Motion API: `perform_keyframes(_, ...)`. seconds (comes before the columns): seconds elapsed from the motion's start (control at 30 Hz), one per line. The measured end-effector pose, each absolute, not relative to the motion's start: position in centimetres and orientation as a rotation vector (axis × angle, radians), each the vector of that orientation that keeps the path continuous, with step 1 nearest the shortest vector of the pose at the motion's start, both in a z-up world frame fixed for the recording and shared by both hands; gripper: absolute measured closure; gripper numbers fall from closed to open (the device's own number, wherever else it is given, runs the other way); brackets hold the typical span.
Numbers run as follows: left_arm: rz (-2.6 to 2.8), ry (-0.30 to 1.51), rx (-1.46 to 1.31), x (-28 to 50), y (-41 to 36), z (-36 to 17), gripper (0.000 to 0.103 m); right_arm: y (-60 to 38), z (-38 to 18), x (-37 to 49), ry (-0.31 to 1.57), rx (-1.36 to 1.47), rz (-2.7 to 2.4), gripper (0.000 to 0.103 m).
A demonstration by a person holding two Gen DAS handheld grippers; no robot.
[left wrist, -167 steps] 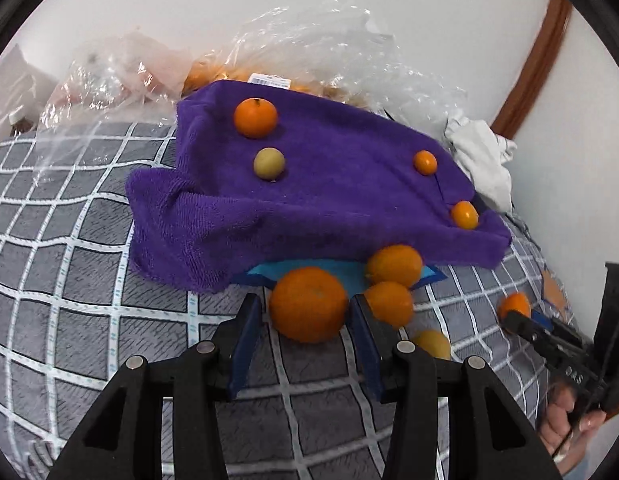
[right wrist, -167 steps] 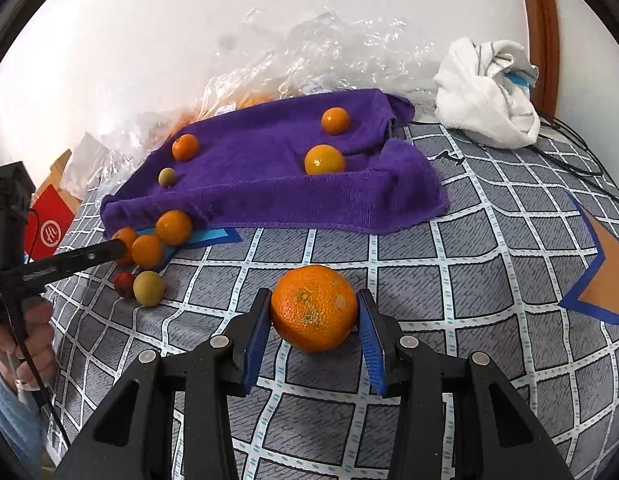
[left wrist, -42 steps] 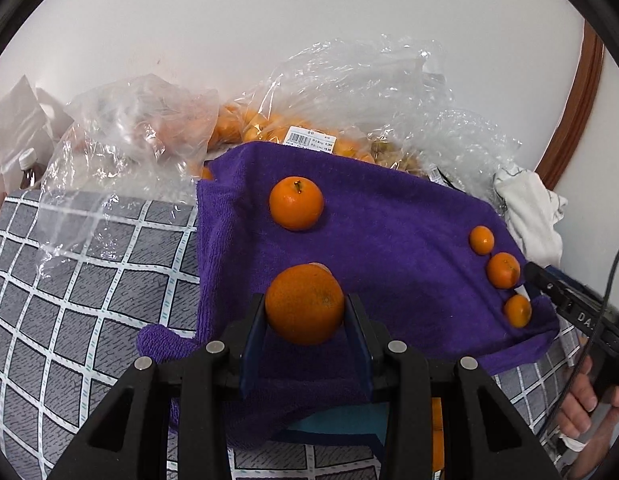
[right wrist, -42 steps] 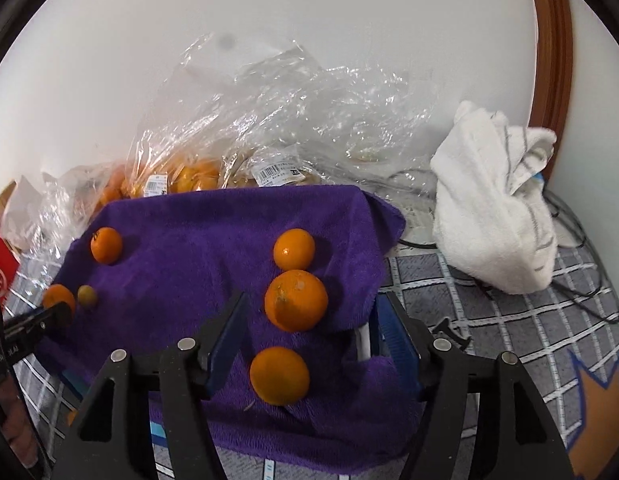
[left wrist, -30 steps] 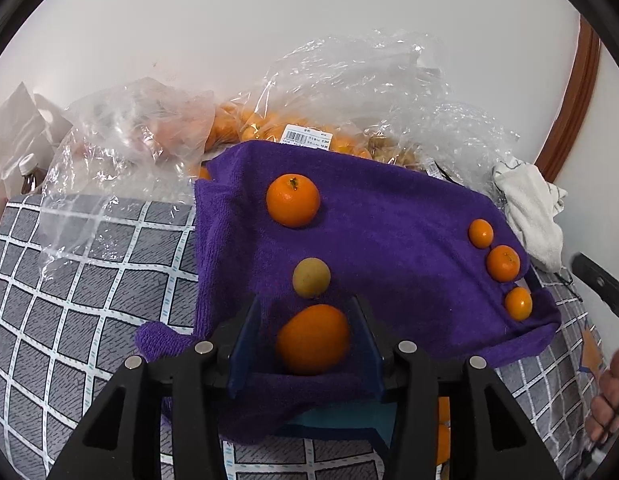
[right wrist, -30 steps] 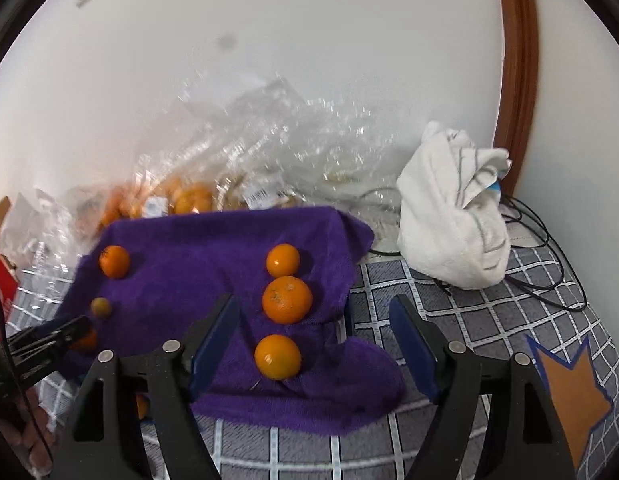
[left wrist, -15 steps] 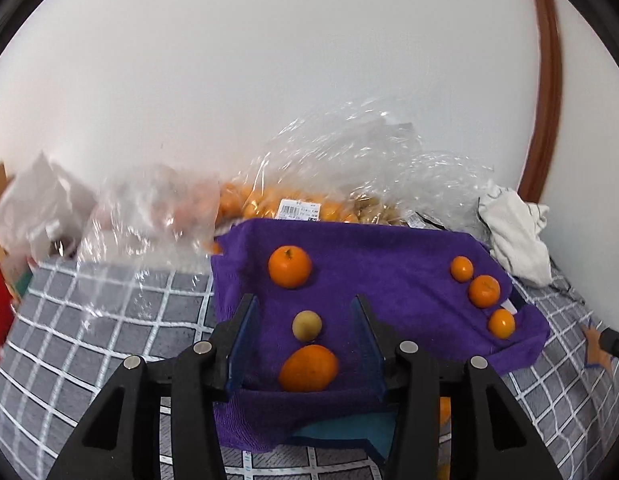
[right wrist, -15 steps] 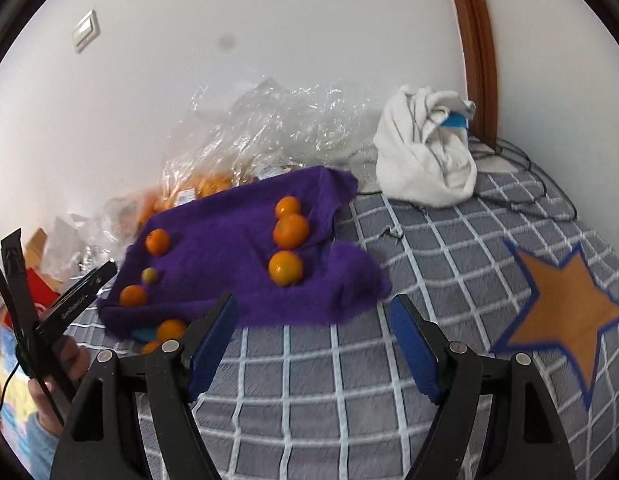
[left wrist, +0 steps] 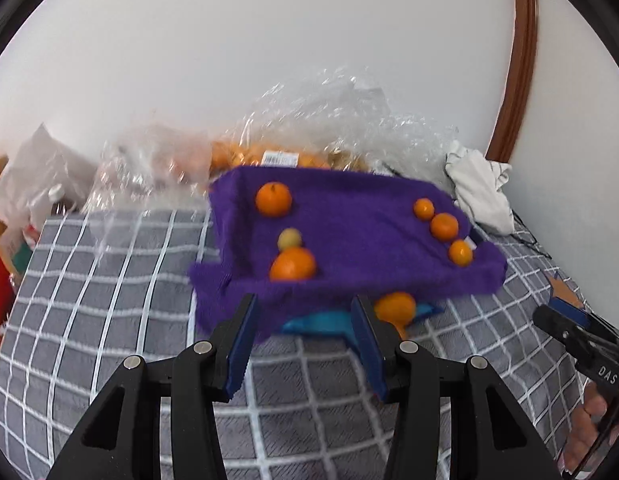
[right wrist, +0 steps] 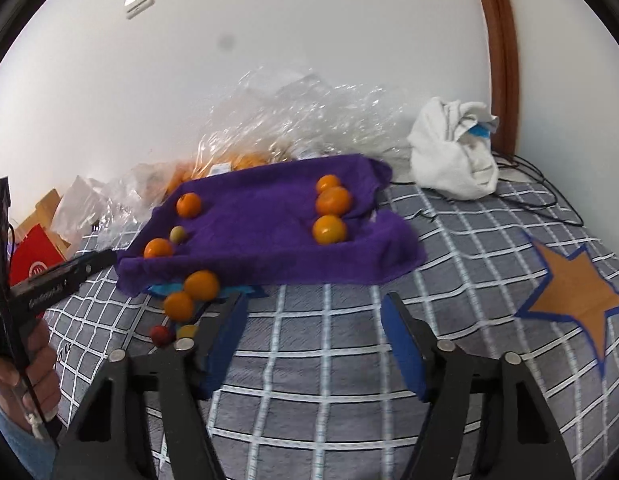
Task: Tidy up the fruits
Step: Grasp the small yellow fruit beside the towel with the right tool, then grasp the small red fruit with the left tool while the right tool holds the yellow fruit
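Observation:
A purple towel [left wrist: 349, 236] [right wrist: 261, 232] lies on the checked grey bedcover. On it sit a tangerine [left wrist: 273, 199], a small yellow-green fruit [left wrist: 289, 239] and a large orange [left wrist: 292, 265] on the left, and three oranges [left wrist: 444, 226] [right wrist: 331, 214] in a row on the right. More oranges [right wrist: 191, 294] and a small red fruit [right wrist: 161, 335] lie on the cover in front of the towel. My left gripper [left wrist: 305, 340] is open and empty, short of the towel's front edge. My right gripper [right wrist: 313, 336] is open and empty over the cover.
Clear plastic bags of oranges [left wrist: 309, 136] lie behind the towel against the wall. A white cloth bundle [right wrist: 453, 152] and cables lie at the back right. An orange star patch [right wrist: 573, 284] marks the cover. A red box [right wrist: 33, 260] stands at the left.
Both grippers let go of their oranges onto the towel, opened, and pulled back and away from it. The towel now looks farther off in both views.

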State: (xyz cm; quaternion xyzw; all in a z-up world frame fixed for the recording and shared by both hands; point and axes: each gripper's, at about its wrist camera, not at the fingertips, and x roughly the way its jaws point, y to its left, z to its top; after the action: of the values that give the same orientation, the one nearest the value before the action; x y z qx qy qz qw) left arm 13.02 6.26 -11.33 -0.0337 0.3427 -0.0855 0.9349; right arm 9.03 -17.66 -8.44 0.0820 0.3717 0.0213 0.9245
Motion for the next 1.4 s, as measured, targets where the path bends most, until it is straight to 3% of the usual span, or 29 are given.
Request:
perform_keyframes(0.1,-0.171,0.712,-0.05,12.6,6.8,-12.3,0.058,-16.4,-9.3,9.7,0.819,0.196,0.11,0.041)
perform_keyframes(0.33,-0.203,0.726,-0.18,13.2,9.2,-13.9,0.058,-11.9,-10.3,10.2,0.854,0.118,0.223,0.042)
perform_keyframes(0.5,-0.193,0.747,-0.248,12.8,10.5,-14.7,0.059,-9.3,-11.7,11.1,0.901,0.072,0.286,0.057)
perform_keyframes(0.67,-0.134,0.744,-0.212,12.4,10.6,-14.9,0.059,-8.2,-13.1,12.0,0.948,0.057,0.301,0.063)
perform_keyframes(0.87,-0.134,0.78,-0.196,12.7,10.5,-15.5,0.059,-8.0,-13.9,12.6,0.969,0.071,0.323,0.077)
perform_keyframes(1.23,-0.199,0.788,-0.163,12.4,9.3,-15.9,0.059,-15.6,-11.7,11.0,0.882,0.006,0.125,0.077)
perform_keyframes(1.4,-0.282,0.822,-0.158,12.3,7.6,-15.7,0.059,-19.5,-12.4,11.0,0.911,0.1,0.112,0.077)
